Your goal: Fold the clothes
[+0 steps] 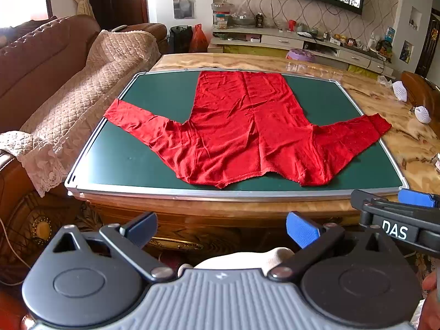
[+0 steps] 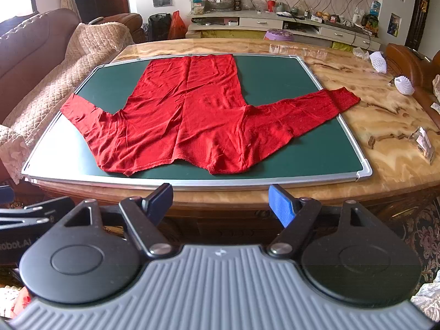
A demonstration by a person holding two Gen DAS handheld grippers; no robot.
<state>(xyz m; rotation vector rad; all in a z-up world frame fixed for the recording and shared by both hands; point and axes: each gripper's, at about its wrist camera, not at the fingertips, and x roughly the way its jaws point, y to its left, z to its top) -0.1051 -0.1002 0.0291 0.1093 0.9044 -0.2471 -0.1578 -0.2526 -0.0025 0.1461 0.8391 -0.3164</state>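
On the green board point(image 1: 154, 143) lies a red shirt point(image 1: 242, 126), spread flat with its neck edge toward the near rim and its hem at the far rim. Both sleeves stretch out sideways: 1 cuff hangs just over the board's left edge, toward the sofa point(image 1: 41, 63), and the other reaches past the right edge onto the marble-patterned table point(image 1: 407, 143). The cloth is creased, with a fold line running down its middle. The left gripper point(image 1: 221, 229) hovers short of the table's near edge, jaws wide apart, nothing between the blue pads. The right gripper point(image 2: 220, 202) hovers beside it in the same pose, jaws likewise wide apart and empty, clear of the shirt. 2 white foam nets point(image 2: 378, 62) sit on the table well to the right of the board.
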